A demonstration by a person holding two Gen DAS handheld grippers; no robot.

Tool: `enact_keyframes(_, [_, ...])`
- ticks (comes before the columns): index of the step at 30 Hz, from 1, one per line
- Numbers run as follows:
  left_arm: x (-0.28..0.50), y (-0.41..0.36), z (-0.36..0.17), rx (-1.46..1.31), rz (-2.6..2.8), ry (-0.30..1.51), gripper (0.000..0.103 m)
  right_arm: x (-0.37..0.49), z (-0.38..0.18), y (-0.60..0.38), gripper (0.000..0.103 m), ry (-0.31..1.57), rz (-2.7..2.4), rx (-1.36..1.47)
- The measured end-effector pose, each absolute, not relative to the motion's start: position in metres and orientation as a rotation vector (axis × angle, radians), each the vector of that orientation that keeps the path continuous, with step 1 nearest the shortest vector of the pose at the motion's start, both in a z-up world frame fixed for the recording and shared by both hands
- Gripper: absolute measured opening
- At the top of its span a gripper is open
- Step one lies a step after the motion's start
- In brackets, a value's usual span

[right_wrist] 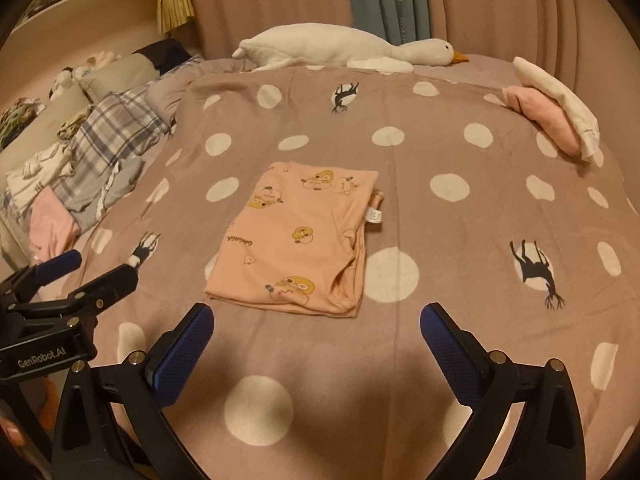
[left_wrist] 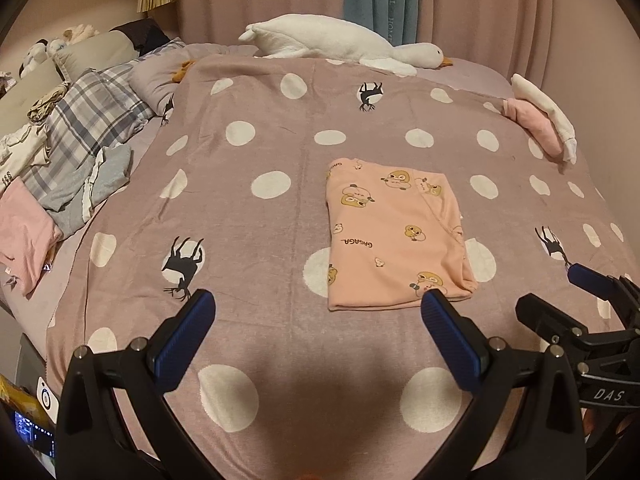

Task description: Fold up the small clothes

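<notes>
Two black grippers with blue finger pads fill the foreground, both tilted down over a bed. Closest in its own view, the left gripper (left_wrist: 318, 306) has its jaws spread wide with nothing between them. Beside it, the right gripper (right_wrist: 316, 318) also stands with jaws wide apart and empty; neither touches any cloth.

Beneath them stretches a mauve blanket (left_wrist: 280, 208) printed with large white dots and small black deer. Just beyond the fingertips, near the middle of the bed, lies a pink garment (right_wrist: 304, 236) with cartoon duck prints, folded into a neat rectangle and lying flat. A small white tag pokes out at its right edge.

Along the left side of the bed sits a loose heap of unfolded clothes (left_wrist: 68, 168): a pink piece, grey pieces, and plaid fabric. At the far right edge rests a small stack of folded clothes (right_wrist: 556, 108), pink below and white on top.

Farthest away, a white plush goose (left_wrist: 340, 44) lies across the head of the bed, in front of pink curtains (right_wrist: 520, 8) and a hanging blue towel (left_wrist: 380, 0).
</notes>
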State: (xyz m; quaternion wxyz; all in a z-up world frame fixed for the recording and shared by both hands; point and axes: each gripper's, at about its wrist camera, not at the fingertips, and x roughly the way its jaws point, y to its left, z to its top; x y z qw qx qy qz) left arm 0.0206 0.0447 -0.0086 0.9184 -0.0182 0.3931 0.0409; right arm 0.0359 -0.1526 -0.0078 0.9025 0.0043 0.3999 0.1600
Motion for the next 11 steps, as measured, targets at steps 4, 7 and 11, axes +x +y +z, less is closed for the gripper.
enact_keyframes(4, [0.019,0.0456,-0.0069,-0.044,0.091,0.802,0.103,0.034,-0.0041,-0.1512,0.102,0.815,0.336,0.005])
enact_keyframes(7, [0.0183,0.0462,-0.0064,-0.056,0.085,0.805,0.103,0.0337,-0.0041,-0.151,0.102,0.815,0.339,0.007])
enact_keyframes(11, [0.0174,0.0455,-0.0066,-0.059,0.086,0.807,0.103,0.0316,-0.0027,-0.1501,0.102,0.813,0.34,0.007])
